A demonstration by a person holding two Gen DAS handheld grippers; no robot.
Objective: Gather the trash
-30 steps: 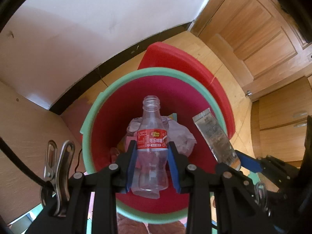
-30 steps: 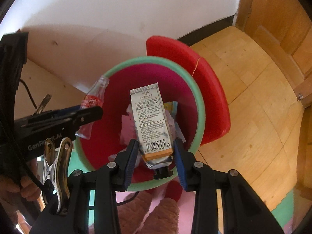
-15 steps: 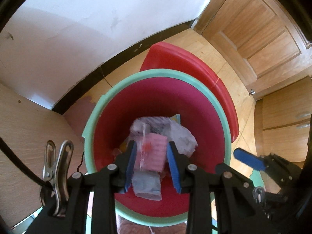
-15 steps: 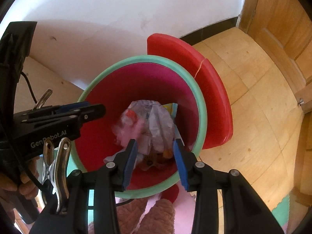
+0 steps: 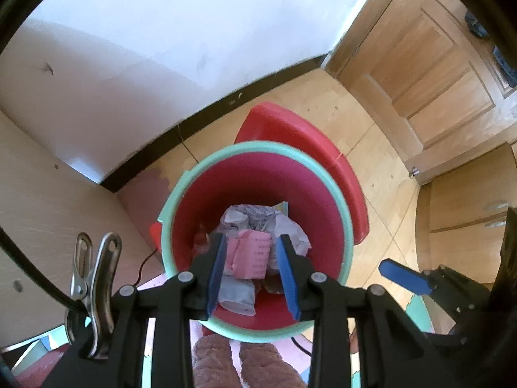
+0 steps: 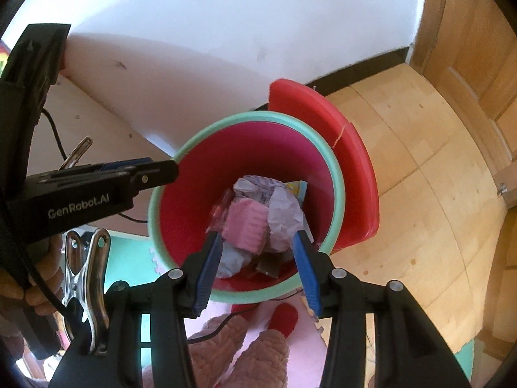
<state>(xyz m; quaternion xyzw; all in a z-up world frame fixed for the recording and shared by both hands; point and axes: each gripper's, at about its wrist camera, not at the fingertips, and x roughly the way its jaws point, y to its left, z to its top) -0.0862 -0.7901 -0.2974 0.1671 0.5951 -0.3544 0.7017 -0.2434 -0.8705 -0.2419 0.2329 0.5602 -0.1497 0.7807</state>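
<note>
The left gripper (image 5: 252, 252) points steeply down over the bin, its blue pads parted with nothing pressed between them; the trash seen through the gap lies far below on the bin floor. The right gripper (image 6: 258, 252) hangs beside it, also parted and empty; its jaws have just been opening, and nothing sits between them. In the left wrist view the right gripper's blue fingertip (image 5: 404, 278) shows at 4 o'clock; in the right wrist view the left gripper's black body (image 6: 97, 190) crosses at 9 o'clock, held by a hand (image 6: 19, 291) at the frame's edge.

Below both stands the red bin (image 5: 258, 177) with a mint-green rim (image 6: 258, 118). Inside, at its bottom, lies the trash: a pink carton (image 6: 245, 226) in the middle, crumpled white paper (image 6: 284, 213) at its 3 o'clock, and a clear bottle (image 5: 236, 294) at 6 o'clock. The red lid (image 6: 352, 168) stands open behind the bin at 2 o'clock. The bin rests on a wooden floor (image 6: 420, 194) near a white wall (image 5: 194, 32).
</note>
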